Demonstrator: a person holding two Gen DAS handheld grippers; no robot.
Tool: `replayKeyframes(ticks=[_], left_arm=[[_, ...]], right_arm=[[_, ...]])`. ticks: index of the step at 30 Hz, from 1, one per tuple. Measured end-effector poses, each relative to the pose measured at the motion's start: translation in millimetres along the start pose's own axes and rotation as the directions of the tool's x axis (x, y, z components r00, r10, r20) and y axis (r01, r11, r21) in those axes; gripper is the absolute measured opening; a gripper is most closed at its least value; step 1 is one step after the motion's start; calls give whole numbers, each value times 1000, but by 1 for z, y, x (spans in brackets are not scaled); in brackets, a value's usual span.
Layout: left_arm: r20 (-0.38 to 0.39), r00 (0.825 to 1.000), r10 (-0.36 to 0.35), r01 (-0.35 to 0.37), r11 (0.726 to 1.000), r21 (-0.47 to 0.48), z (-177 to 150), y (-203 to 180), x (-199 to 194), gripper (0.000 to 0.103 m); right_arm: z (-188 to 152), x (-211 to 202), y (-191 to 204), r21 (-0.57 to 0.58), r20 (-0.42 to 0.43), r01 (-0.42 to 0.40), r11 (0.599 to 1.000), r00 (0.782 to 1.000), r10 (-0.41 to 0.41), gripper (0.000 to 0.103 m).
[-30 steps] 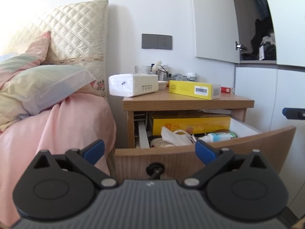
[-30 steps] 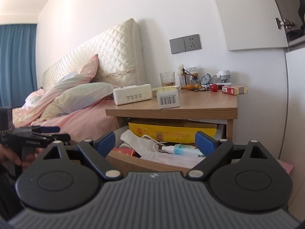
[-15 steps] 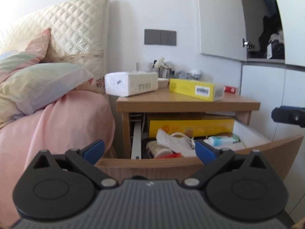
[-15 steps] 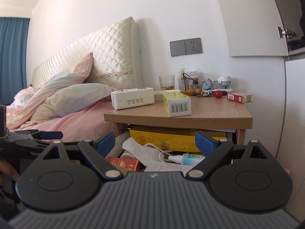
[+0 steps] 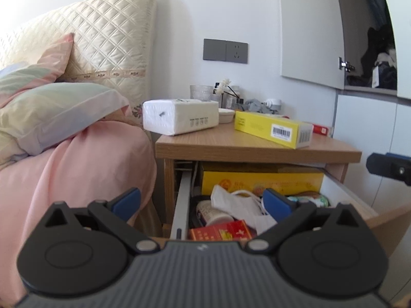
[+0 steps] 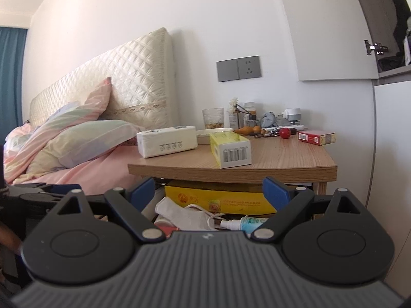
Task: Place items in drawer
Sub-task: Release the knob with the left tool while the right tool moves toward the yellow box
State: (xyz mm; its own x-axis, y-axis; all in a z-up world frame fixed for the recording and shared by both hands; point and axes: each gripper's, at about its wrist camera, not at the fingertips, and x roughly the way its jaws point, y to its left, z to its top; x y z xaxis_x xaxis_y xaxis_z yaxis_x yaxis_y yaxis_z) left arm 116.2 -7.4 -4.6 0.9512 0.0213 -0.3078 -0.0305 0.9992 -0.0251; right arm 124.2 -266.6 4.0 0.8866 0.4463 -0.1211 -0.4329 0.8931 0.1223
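The wooden nightstand (image 5: 257,148) has its drawer (image 5: 385,220) pulled open, holding a yellow box (image 5: 259,182), a white mask (image 5: 231,202), a red box (image 5: 221,231) and a spray bottle (image 6: 244,223). On top lie a white tissue pack (image 5: 179,116), a long yellow box (image 5: 272,128) and a red packet (image 6: 316,137). My left gripper (image 5: 203,200) is open and empty above the drawer's front. My right gripper (image 6: 210,190) is open and empty, over the drawer below the tabletop edge.
A bed with pink cover (image 5: 77,169) and pillows (image 5: 51,113) stands left of the nightstand. A glass (image 6: 212,118), bottles and small clutter line the back of the top. A white wardrobe (image 5: 364,118) stands on the right with an open door above.
Both grippers have moved closer to the nightstand and higher, so the drawer's contents now show from above. Both stay open.
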Motion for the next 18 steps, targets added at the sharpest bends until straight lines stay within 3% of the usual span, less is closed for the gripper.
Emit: replayKeyframes(ticks=[9,18], left_arm=[[-1,999,-38,38,999,31,4,-6,3,102],[-27,999,-26,27,999,38,1,-4,4,102]], right_arm=[[2,-3,-8,13,51,30,999,998,-30,93],[1,-7,-5,-6,76,38,999,996,-37,93]])
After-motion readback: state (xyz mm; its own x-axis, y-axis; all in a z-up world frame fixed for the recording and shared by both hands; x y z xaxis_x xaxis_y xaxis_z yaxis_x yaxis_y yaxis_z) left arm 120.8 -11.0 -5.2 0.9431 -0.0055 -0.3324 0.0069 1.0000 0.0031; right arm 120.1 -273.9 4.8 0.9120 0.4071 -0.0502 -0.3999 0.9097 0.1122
